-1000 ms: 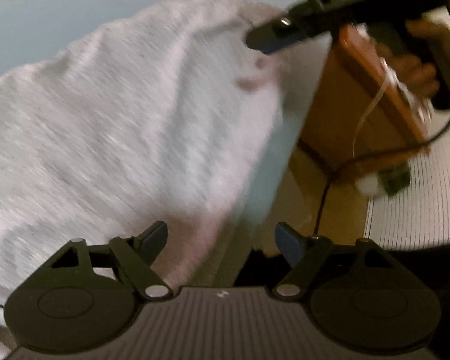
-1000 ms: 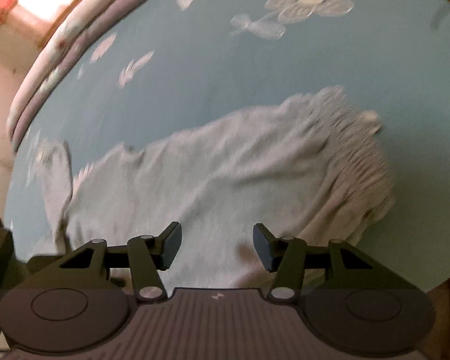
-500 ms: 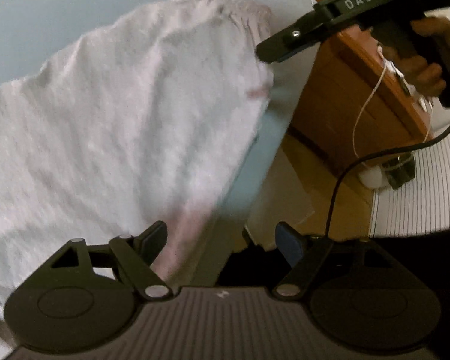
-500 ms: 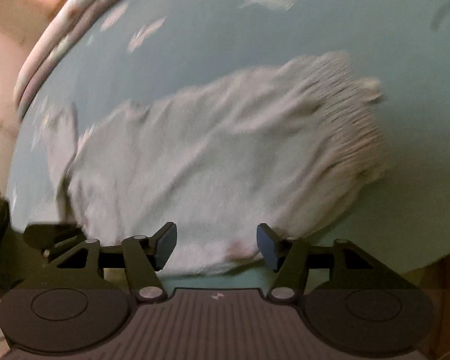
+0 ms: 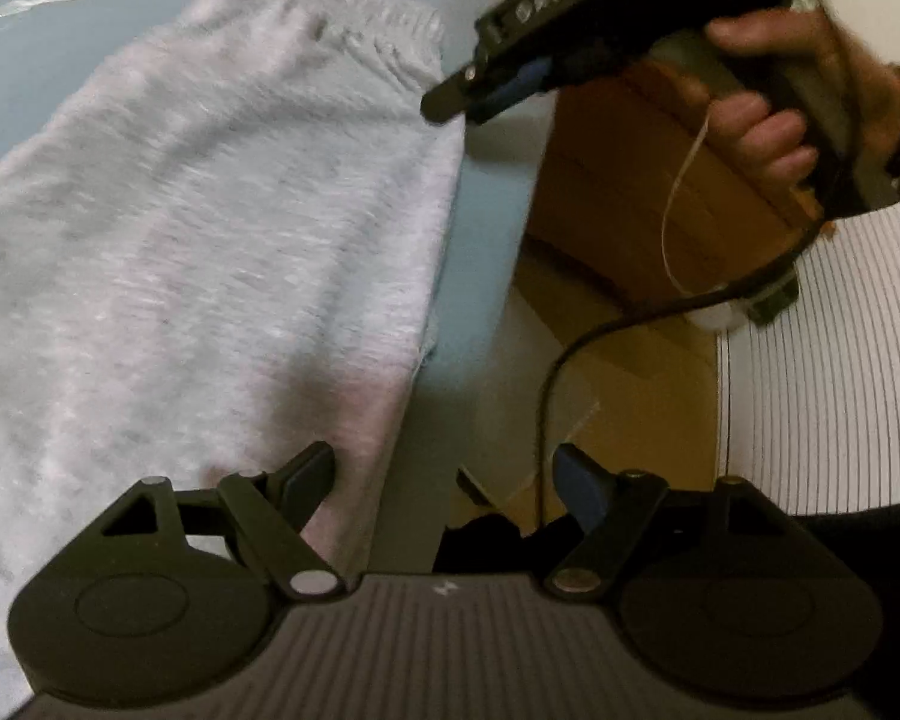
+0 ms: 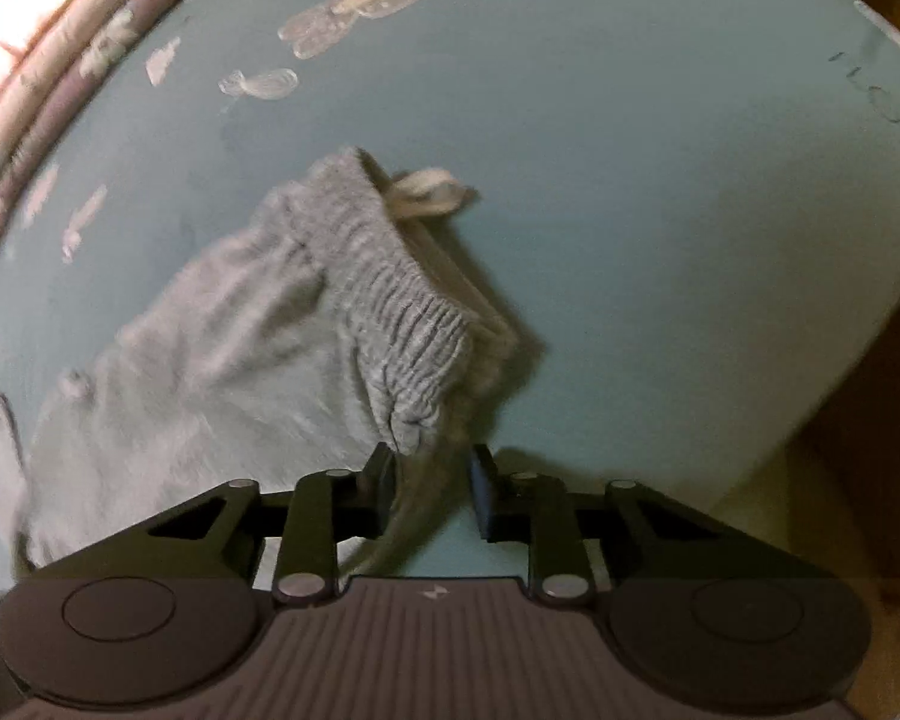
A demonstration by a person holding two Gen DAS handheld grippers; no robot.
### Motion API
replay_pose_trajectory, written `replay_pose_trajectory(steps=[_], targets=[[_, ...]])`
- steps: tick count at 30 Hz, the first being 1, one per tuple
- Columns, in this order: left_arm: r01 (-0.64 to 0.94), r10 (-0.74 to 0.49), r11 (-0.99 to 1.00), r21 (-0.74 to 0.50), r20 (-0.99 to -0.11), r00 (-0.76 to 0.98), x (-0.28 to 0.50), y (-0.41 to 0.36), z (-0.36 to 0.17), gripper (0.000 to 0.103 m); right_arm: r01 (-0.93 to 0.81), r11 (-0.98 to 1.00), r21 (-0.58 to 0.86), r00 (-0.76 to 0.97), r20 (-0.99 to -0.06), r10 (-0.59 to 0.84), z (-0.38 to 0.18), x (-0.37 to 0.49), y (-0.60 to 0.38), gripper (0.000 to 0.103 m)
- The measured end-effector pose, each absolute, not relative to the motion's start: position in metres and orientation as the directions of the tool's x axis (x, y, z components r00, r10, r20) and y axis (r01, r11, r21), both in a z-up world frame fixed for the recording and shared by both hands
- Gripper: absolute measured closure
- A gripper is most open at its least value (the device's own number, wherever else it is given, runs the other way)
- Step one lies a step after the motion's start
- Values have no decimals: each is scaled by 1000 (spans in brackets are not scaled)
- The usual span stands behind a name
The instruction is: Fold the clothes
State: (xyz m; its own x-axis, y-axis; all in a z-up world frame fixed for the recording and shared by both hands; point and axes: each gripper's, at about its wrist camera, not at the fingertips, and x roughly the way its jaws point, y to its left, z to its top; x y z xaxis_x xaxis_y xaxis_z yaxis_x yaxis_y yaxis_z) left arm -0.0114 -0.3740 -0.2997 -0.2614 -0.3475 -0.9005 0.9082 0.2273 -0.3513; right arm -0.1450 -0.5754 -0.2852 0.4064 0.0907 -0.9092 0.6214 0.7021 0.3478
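- Grey knitted fabric, a pair of soft trousers (image 5: 210, 228), lies spread on a pale blue bed sheet (image 6: 630, 180) with white flower embroidery (image 6: 354, 0).
- The right tongs (image 6: 429, 486) point steeply down at the gathered waistband (image 6: 402, 312), which is ribbed and bunched.
- The lower corner of this waistband is between the two fingers of the right tongs; the left finger (image 6: 381, 483) touches the cloth, while a gap of blue sheet shows between the cloth and the right finger.
- The jaws of the right tongs have just been closing, with the fabric between them; they are narrow now but do not yet press the cloth from both sides.
- A cream drawstring (image 6: 429, 195) comes out from the far end of the waistband, well beyond the right tongs.
- The left tongs (image 5: 447, 480) stand wide apart and hold nothing.
- The left finger of the left tongs (image 5: 306, 474) is over the near edge of the trousers; the right finger is past the edge of the bed, above the brown floor (image 5: 630, 372).
- From the left wrist view, the right tongs (image 5: 468, 99) are seen ahead and to the right, with their tips at the waistband corner, held by the person's hand (image 5: 768, 108).
- A black cable (image 5: 546, 396) hangs from that tool, between the two tongs.
- Orange-brown wooden furniture (image 5: 630, 192) stands beside the bed, behind the hand.
- A white striped surface (image 5: 822, 372) is to the right of the left tongs; I cannot tell what it is.
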Motion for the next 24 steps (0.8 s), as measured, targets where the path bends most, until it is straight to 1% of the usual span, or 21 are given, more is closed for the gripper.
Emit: replay_pose_trajectory(steps=[1, 2, 3, 4, 5, 7, 10, 13, 16, 18, 21, 24], targets=[[912, -333, 218, -347, -905, -265, -12, -377, -303, 21, 621, 696, 361, 414, -905, 100, -283, -148, -576, 64], [915, -332, 207, -347, -905, -268, -13, -378, -304, 18, 617, 694, 372, 421, -901, 108, -279, -148, -576, 62], [917, -329, 204, -344, -906, -267, -14, -379, -302, 18, 613, 696, 373, 429, -898, 103, -274, -148, -575, 62], [915, -329, 213, -343, -907, -263, -13, -379, -299, 18, 602, 705, 374, 446, -890, 91, -265, -147, -574, 59], [908, -339, 231, -351, -903, -263, -10, -376, -296, 18, 585, 717, 379, 466, -881, 85, -257, -144, -572, 51], [885, -368, 293, -363, -897, -246, -1, -367, -287, 18, 547, 745, 382, 502, -862, 74, -240, -137, -566, 41], [833, -411, 421, -359, -894, -177, 19, -341, -272, 18, 468, 801, 375, 520, -849, 94, -222, -119, -553, 34], [754, -442, 558, -347, -893, -84, 34, -304, -259, 18, 358, 861, 360, 509, -849, 144, -217, -92, -527, 33], [649, -446, 685, -331, -895, 14, 44, -262, -251, 18, 275, 894, 355, 470, -860, 197, -221, -68, -495, 33], [573, -439, 753, -324, -895, 72, 48, -230, -244, 18, 232, 902, 365, 450, -862, 233, -221, -61, -472, 33], [456, -450, 821, -345, -882, 142, 45, -184, -231, 18, 159, 913, 375, 404, -869, 287, -231, -38, -424, 33], [362, -397, 879, -312, -898, 191, 39, -142, -227, 18, 80, 924, 374, 369, -872, 321, -232, -18, -375, 33]])
